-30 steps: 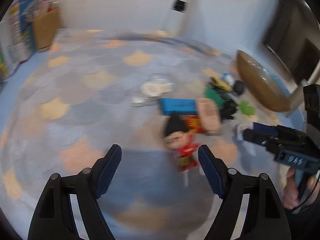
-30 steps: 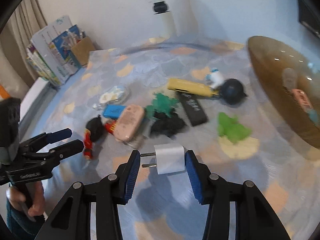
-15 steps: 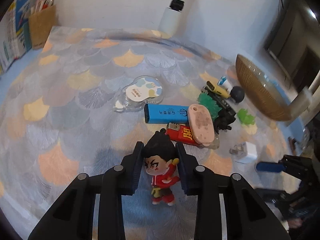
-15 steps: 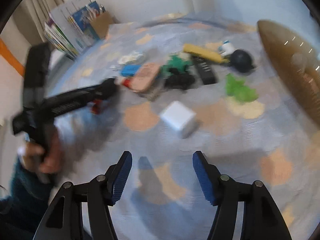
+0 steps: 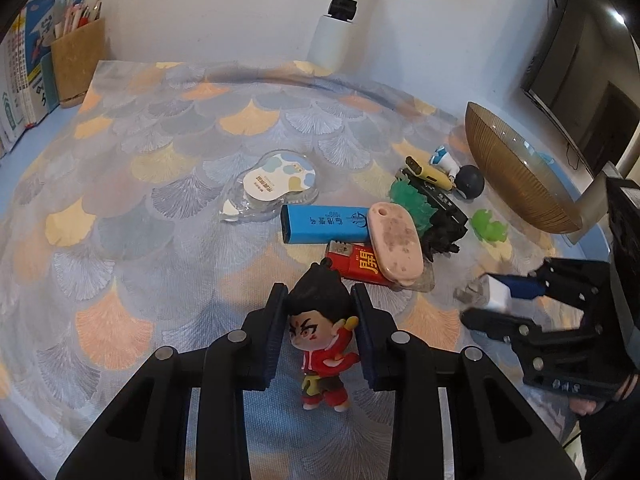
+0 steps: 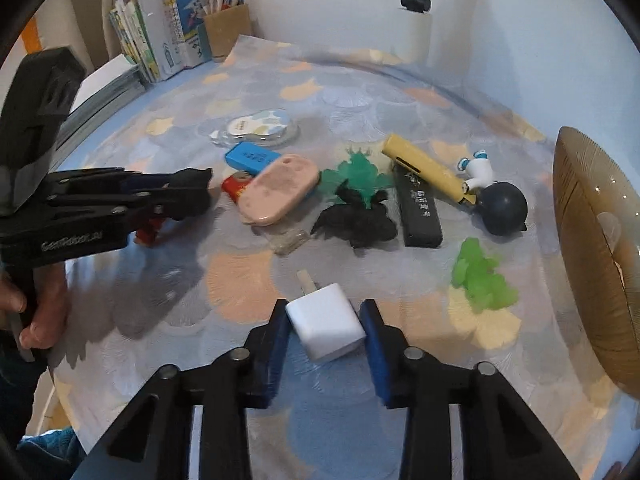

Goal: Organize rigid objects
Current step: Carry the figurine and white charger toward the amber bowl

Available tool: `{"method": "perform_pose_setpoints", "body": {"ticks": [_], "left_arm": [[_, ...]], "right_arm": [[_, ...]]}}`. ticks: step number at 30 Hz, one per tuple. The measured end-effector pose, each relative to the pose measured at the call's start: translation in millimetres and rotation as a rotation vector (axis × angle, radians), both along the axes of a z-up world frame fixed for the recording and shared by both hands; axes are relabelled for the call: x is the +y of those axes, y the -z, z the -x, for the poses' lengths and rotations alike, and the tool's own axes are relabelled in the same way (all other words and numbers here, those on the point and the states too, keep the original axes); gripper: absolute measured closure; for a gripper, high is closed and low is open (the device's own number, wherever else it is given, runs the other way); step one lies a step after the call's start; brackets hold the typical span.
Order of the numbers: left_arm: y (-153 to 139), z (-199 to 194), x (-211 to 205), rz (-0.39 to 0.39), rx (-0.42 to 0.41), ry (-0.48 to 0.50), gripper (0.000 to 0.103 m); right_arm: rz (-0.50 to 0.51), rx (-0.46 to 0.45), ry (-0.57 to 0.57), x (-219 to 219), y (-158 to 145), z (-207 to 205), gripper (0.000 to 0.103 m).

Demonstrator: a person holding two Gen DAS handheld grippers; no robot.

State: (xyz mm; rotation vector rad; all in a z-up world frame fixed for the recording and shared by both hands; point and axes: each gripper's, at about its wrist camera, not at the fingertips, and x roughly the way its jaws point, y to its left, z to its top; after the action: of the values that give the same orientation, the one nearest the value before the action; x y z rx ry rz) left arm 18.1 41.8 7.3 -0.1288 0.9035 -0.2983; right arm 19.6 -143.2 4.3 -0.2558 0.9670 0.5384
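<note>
A small figurine with black hair and a red outfit stands on the patterned tablecloth. My left gripper is shut on its head, one pad on each side. In the right wrist view the left gripper hides most of the figurine. A white charger cube lies near the front with its prongs pointing away. My right gripper is closing its jaws on the cube, and both blue pads touch its sides. The left wrist view shows that right gripper low at the right with the cube between its fingers.
A brown ribbed bowl stands at the right. Mid-table lies a cluster: blue box, pink case, red box, green and black toys, yellow stick, dark ball. A clear tape dispenser lies behind it. Books and a pen holder stand at back left.
The left gripper closed on the figurine's head and has held still since. The right gripper let the charger go, rolled, and came back down around it with narrower jaws.
</note>
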Motion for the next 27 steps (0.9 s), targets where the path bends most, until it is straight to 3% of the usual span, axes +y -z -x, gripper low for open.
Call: {"method": "perform_pose_setpoints", "body": {"ticks": [12, 16, 21, 23, 25, 27], "left_arm": [[1.1, 50.1, -27.1, -0.052, -0.001, 0.051, 0.074], [0.2, 55.3, -28.3, -0.069, 0.006, 0.035, 0.056], [0.9, 58.7, -28.3, -0.086, 0.004, 0.005, 0.056], [0.7, 59.7, -29.9, -0.084, 0.000, 0.002, 0.058], [0.3, 60.2, -31.3, -0.073, 0.000, 0.004, 0.074], [-3.1, 60.1, -33.8, -0.065, -0.003, 0.003, 0.075]], "right_arm": [[-0.006, 0.007, 0.089, -24.7, 0.9, 58.7, 0.068], [-0.026, 0.010, 0.097, -27.2, 1.7, 62.4, 0.061], [-0.063, 0.014, 0.102, -32.0, 1.7, 66.2, 0.060], [-0.064, 0.004, 0.115, -33.7, 1.6, 69.3, 0.071], [-0.070, -0.002, 0.118, -37.1, 0.5, 74.7, 0.072], [-0.081, -0.010, 0.134, -43.9, -1.8, 79.6, 0.073]]}}
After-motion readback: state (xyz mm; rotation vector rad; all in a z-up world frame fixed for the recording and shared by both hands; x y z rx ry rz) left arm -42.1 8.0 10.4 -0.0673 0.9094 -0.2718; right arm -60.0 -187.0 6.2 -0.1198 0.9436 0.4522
